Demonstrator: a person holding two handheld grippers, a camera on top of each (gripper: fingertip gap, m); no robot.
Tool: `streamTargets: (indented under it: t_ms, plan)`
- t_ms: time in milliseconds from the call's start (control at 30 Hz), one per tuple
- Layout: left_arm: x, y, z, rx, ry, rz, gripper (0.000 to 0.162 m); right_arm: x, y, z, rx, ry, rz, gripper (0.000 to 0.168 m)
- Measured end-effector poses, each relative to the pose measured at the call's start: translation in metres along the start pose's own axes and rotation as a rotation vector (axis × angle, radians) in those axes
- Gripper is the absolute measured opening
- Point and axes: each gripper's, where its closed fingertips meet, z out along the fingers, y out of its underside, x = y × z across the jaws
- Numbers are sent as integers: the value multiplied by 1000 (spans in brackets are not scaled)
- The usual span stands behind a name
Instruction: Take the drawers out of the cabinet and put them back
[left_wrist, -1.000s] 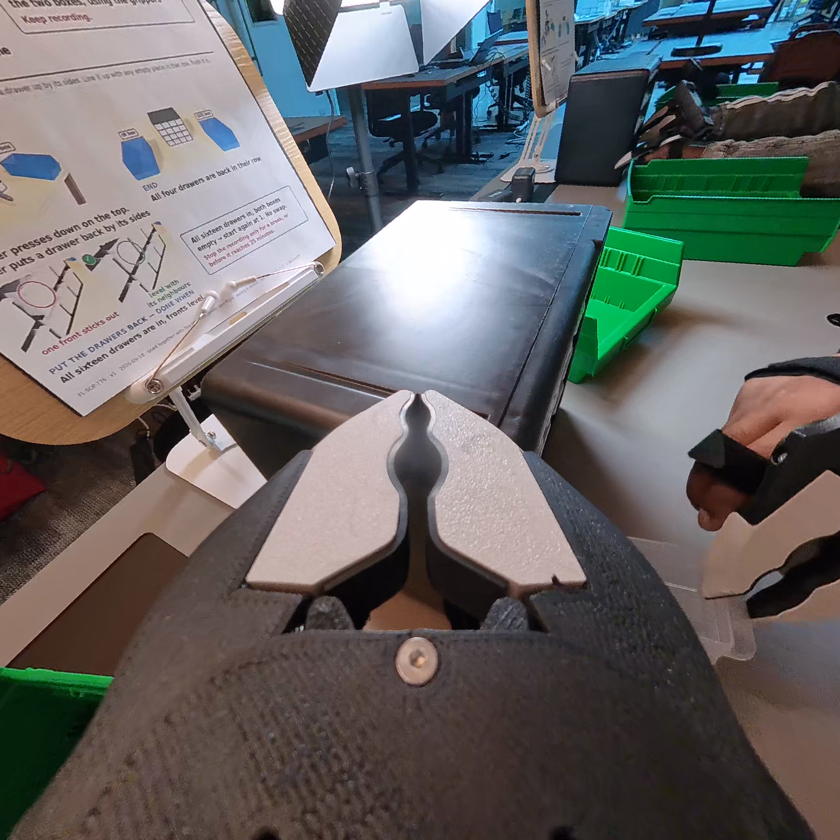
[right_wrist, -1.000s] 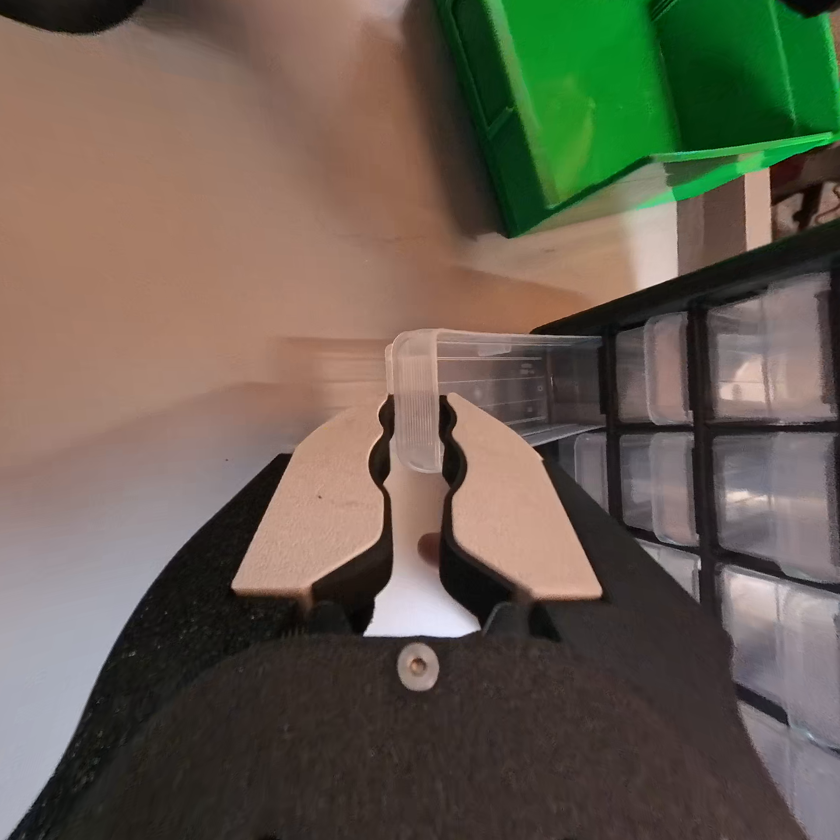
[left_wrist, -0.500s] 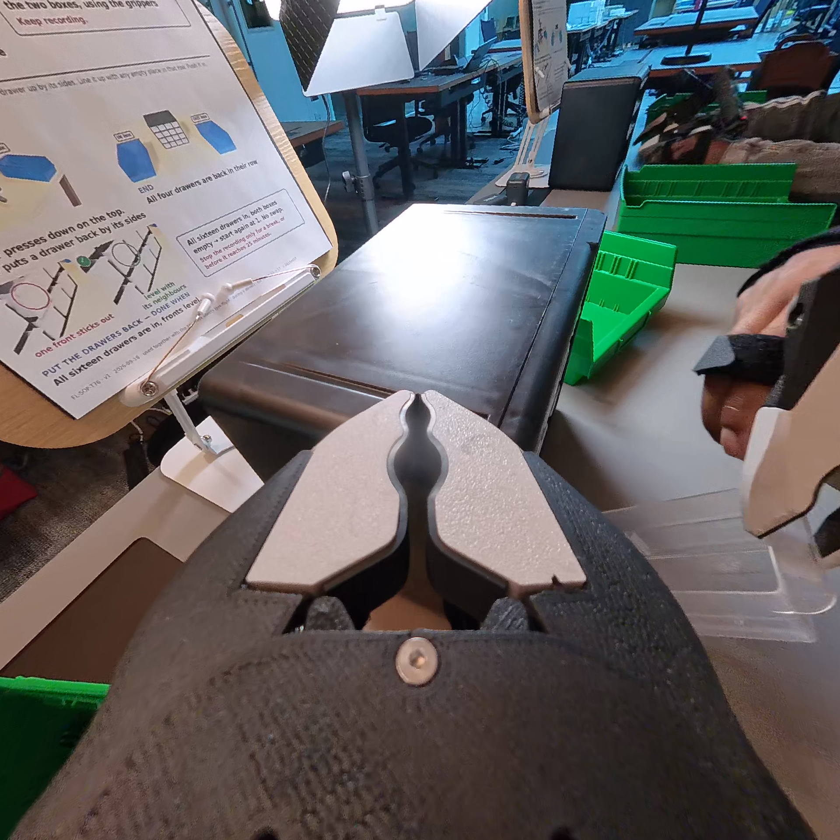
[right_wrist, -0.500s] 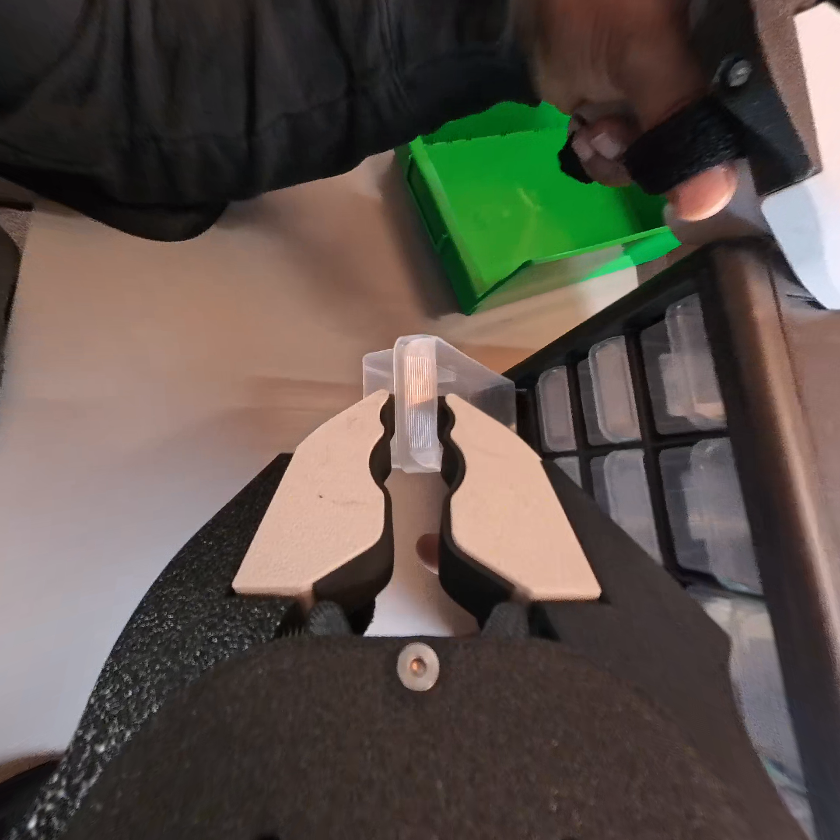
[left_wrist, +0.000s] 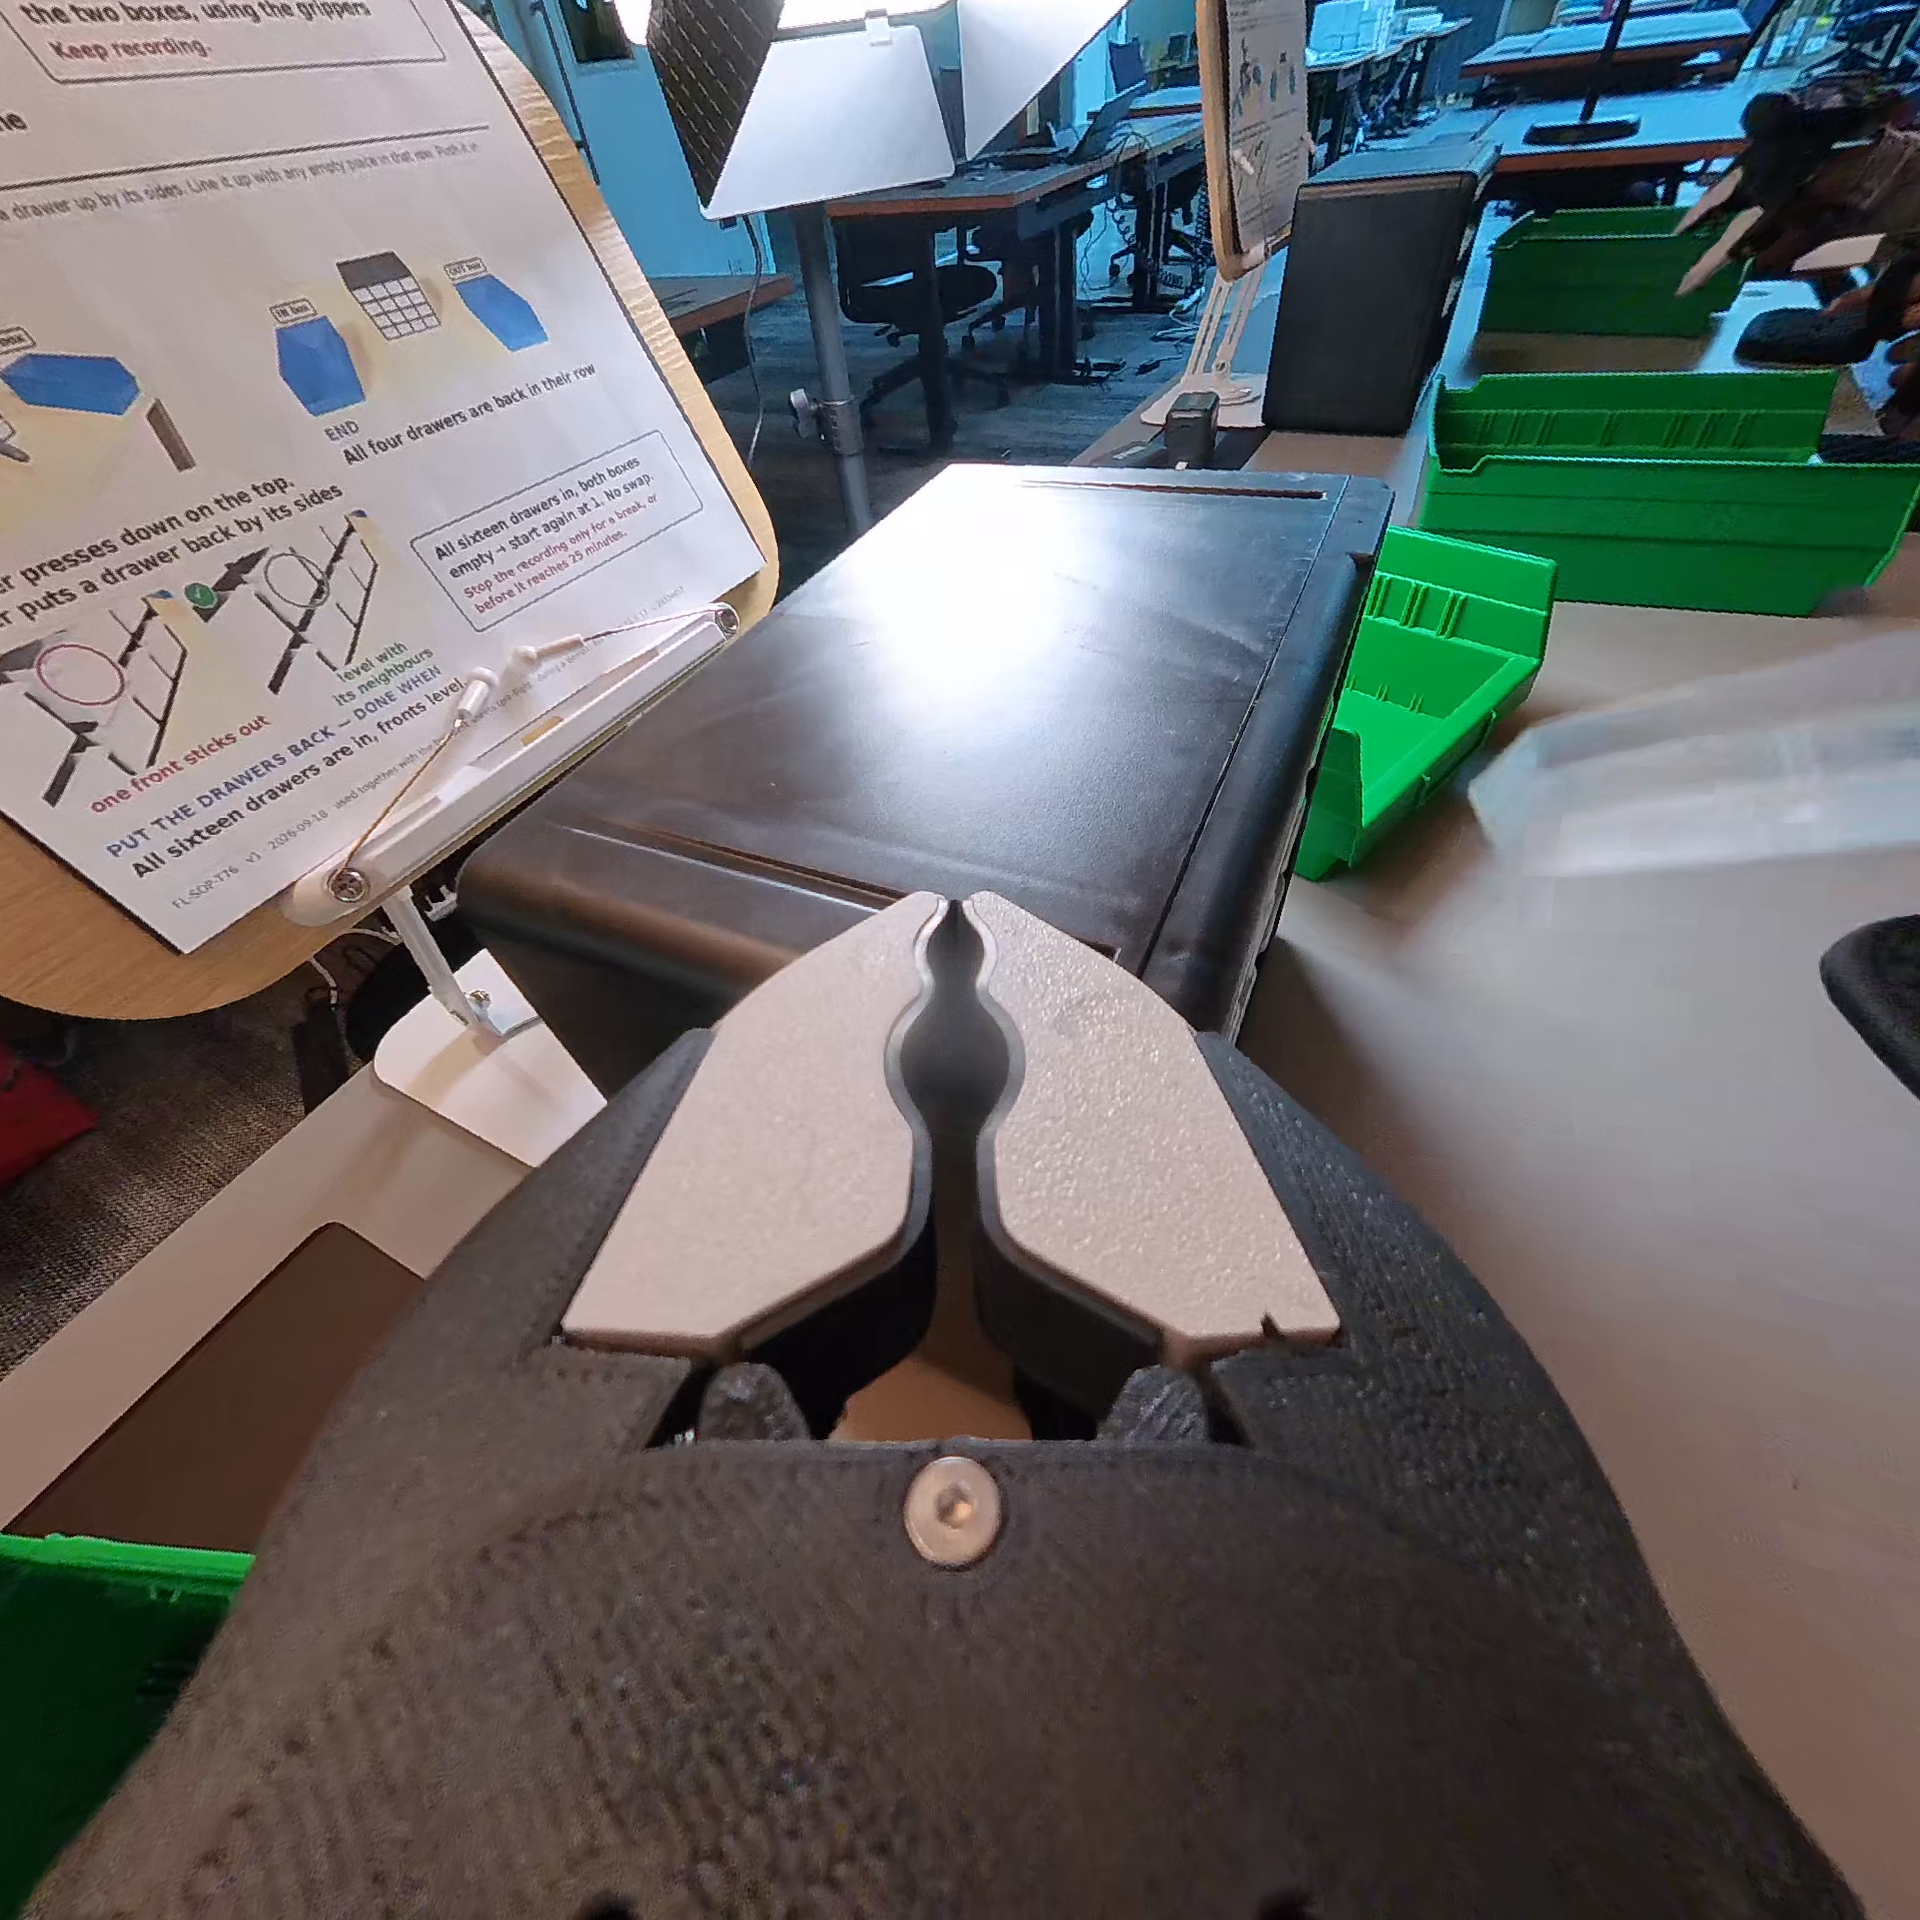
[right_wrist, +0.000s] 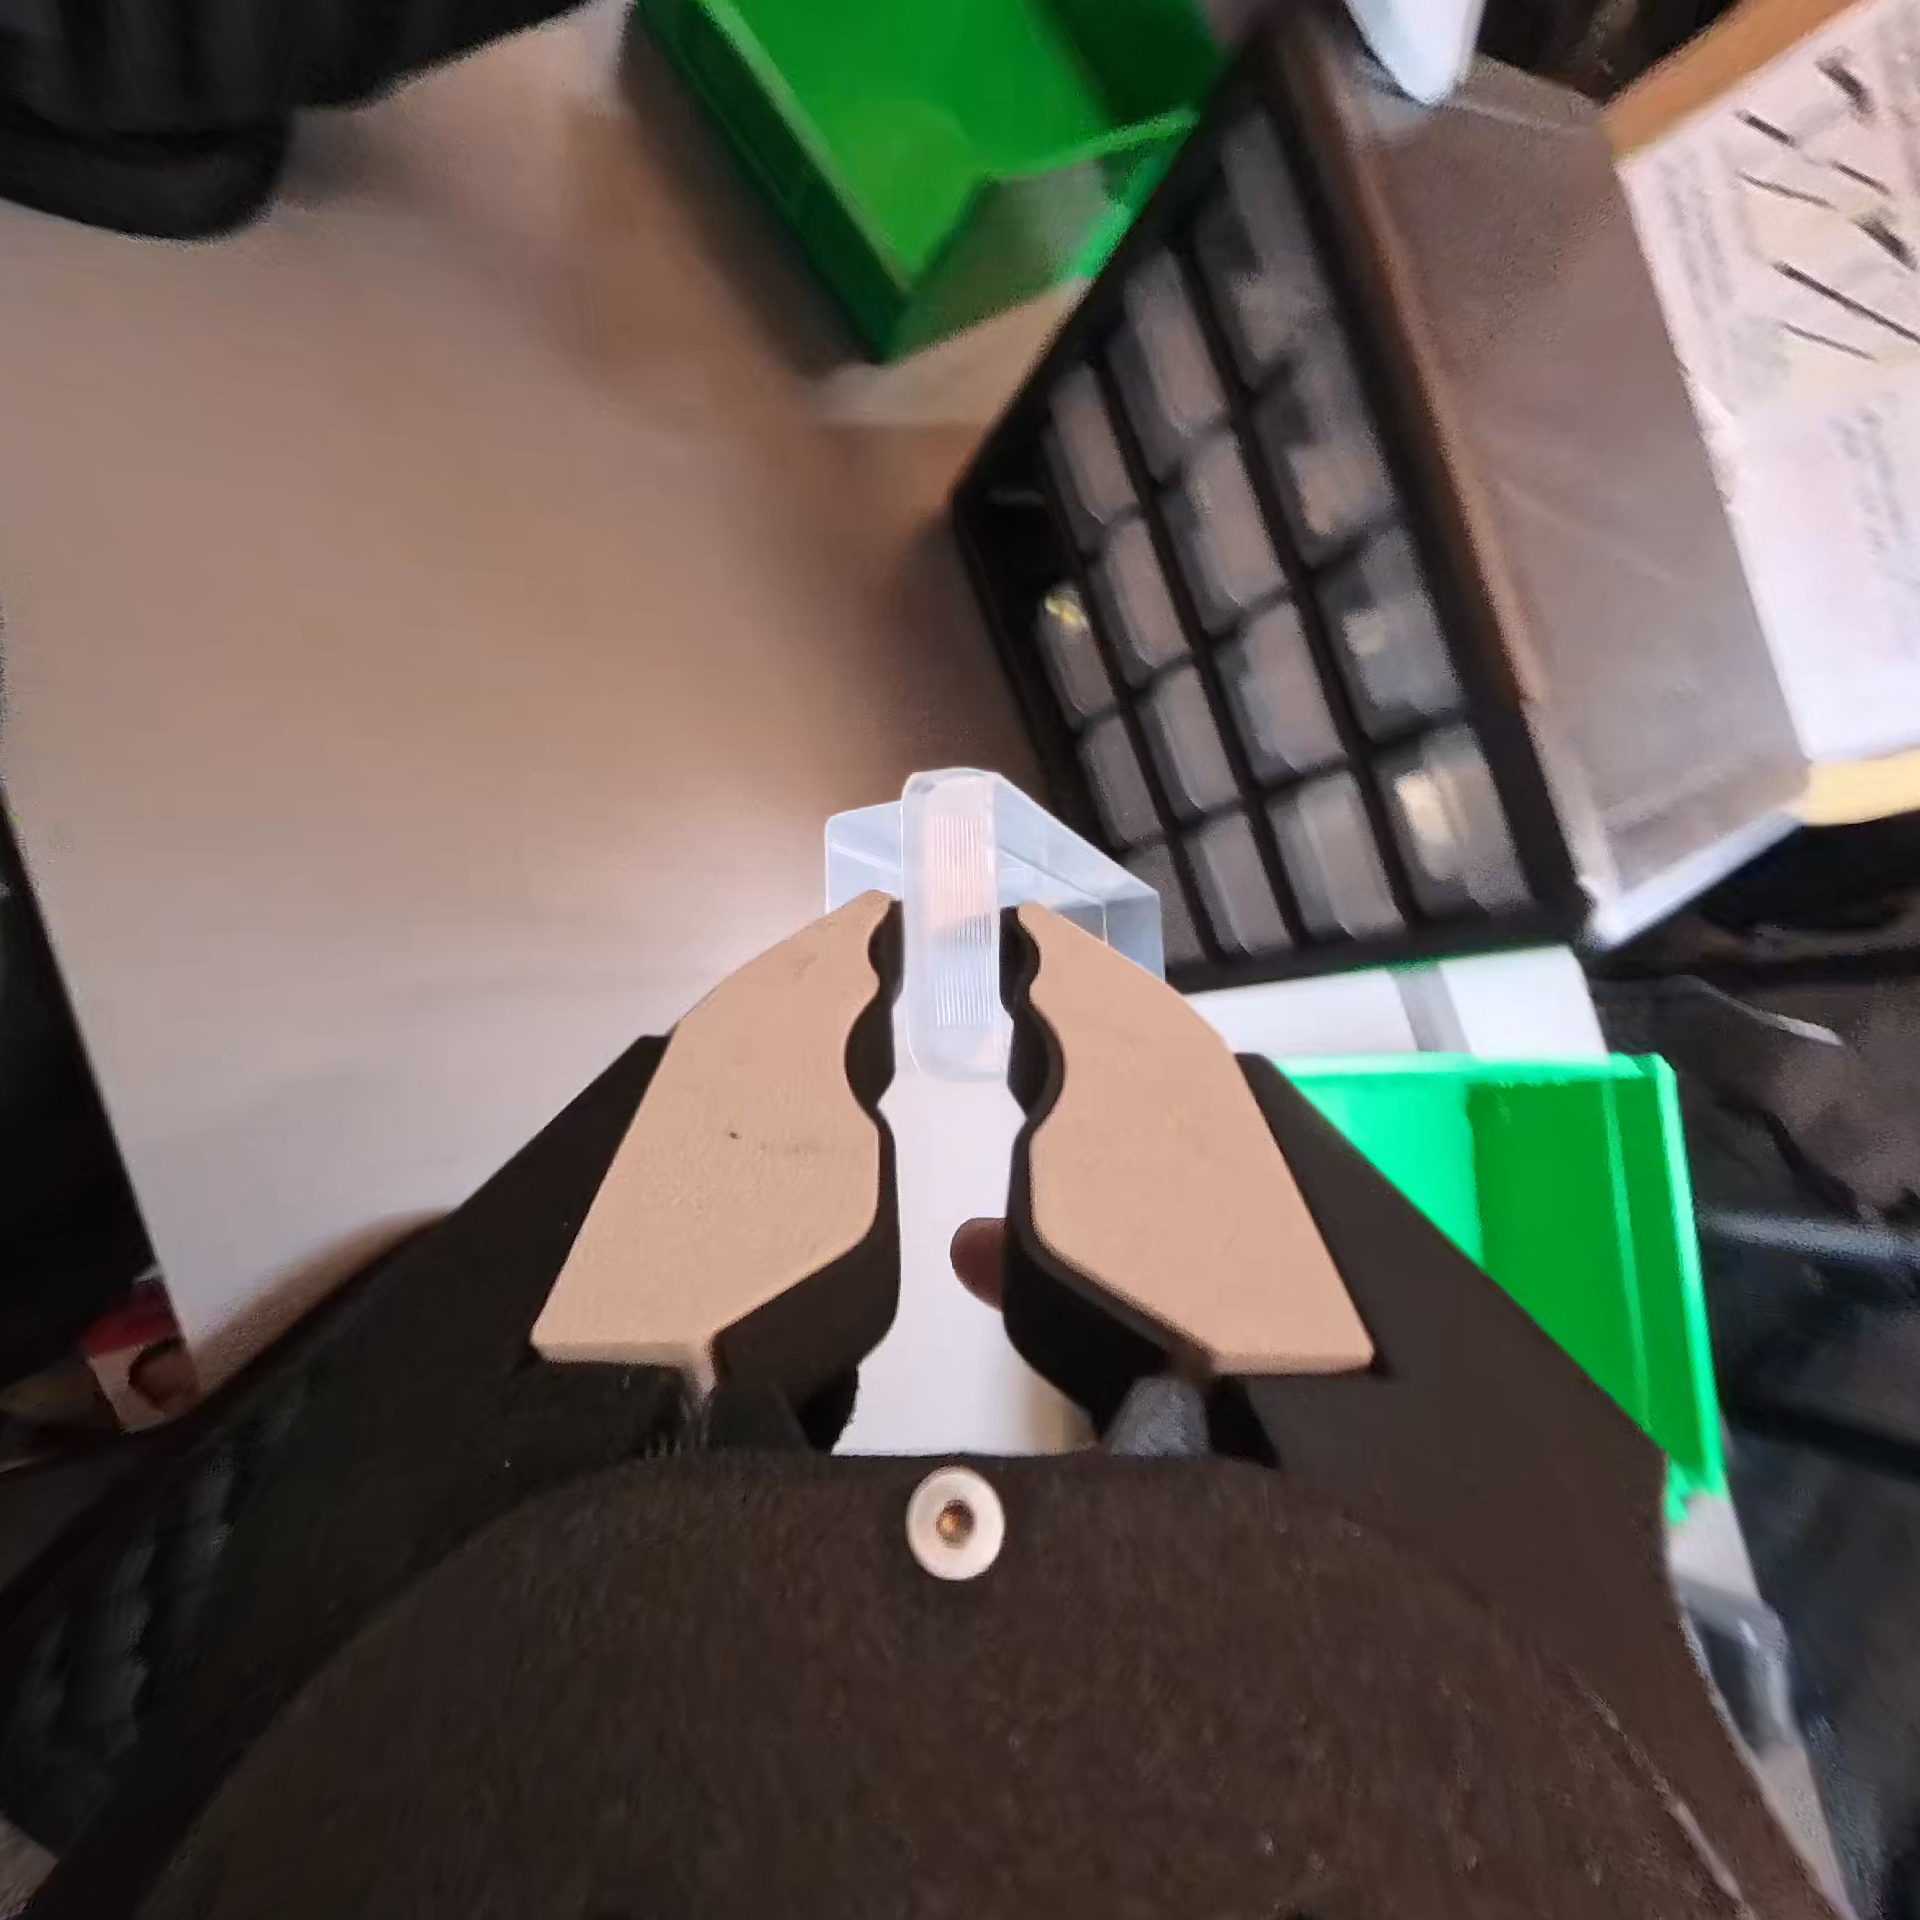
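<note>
The black cabinet (left_wrist: 997, 707) shows its flat top in the left wrist view. In the right wrist view the cabinet (right_wrist: 1299, 582) shows a grid of several clear drawers and one empty slot at its corner. My left gripper (left_wrist: 954, 906) is shut and empty, resting at the cabinet's near top edge. My right gripper (right_wrist: 951, 909) is shut on the handle of a clear drawer (right_wrist: 971, 894), held in the air above the table, clear of the cabinet. That drawer also shows blurred at the right of the left wrist view (left_wrist: 1704, 769).
A small green bin (left_wrist: 1423, 707) sits right of the cabinet, a larger green bin (left_wrist: 1662, 488) behind it. Another green bin (right_wrist: 935, 156) and a further green bin (right_wrist: 1496, 1195) flank the cabinet in the right wrist view. An instruction sheet on a stand (left_wrist: 312, 436) stands left of the cabinet.
My right gripper has pulled the clear drawer fully out of the cabinet and lifted it up and away. My left gripper has stayed shut on the cabinet top.
</note>
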Motion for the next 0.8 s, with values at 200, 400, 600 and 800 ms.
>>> streamTargets:
  t_ms: [200, 400, 600, 800]
  plan:
    - [0, 0, 0, 2, -2, -2, 0, 81, 53, -27, -182, 230, 142, 17]
    - [0, 0, 0, 3, -5, -4, 0, 201, 139, 29, -319, 525, 435, 17]
    - [1, 0, 0, 13, 15, -11, 0, 286, 203, 107, -313, 646, 573, 15]
    - [1, 0, 0, 20, 36, -15, 0, 321, 204, 148, -289, 669, 582, 17]
